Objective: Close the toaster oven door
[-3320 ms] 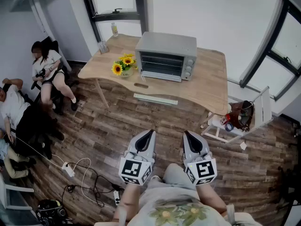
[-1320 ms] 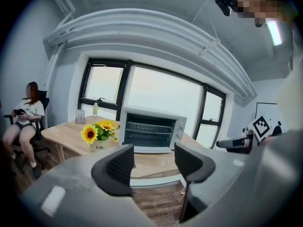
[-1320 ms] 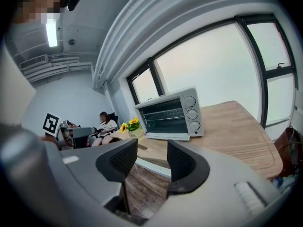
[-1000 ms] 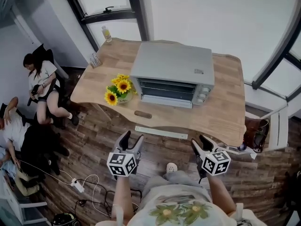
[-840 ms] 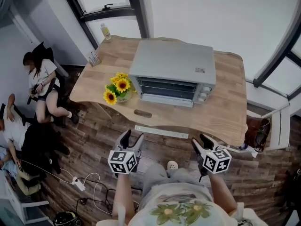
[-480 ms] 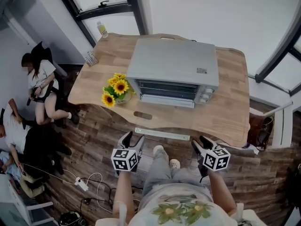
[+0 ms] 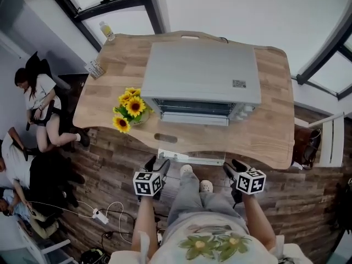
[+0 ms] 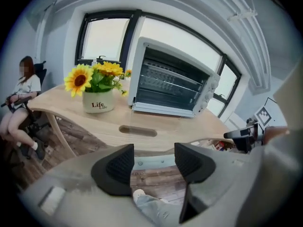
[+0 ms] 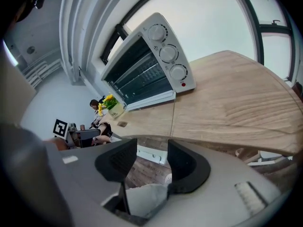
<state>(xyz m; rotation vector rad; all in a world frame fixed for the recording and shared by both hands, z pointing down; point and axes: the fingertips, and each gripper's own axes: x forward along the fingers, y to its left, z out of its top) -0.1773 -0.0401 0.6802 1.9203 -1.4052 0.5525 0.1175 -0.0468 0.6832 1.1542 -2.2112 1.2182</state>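
Pale wood fills the upper half of my head view: a curved table (image 7: 269, 131) with the toaster oven (image 7: 201, 73) sitting square at upper centre and a pot of sunflowers (image 7: 129, 106) just beside its left side. The oven door (image 7: 193, 119) looks to be dropped open toward me, a pale strip lying low along the front, with the racks showing in the dark cavity above it. Both tools hang at lower centre, off the table's near edge and well apart from the oven. The left gripper (image 7: 157, 164) has its jaws spread with only floor and a trouser leg behind them, and the right gripper (image 7: 234, 166) is likewise parted and carrying nothing. I judge the door to be a stiff glass-and-metal flap, light, hinged at its bottom edge, so I would get under the front bar near its middle and lift it up and back gently. A hard shove might slide the whole oven or rattle the glass.
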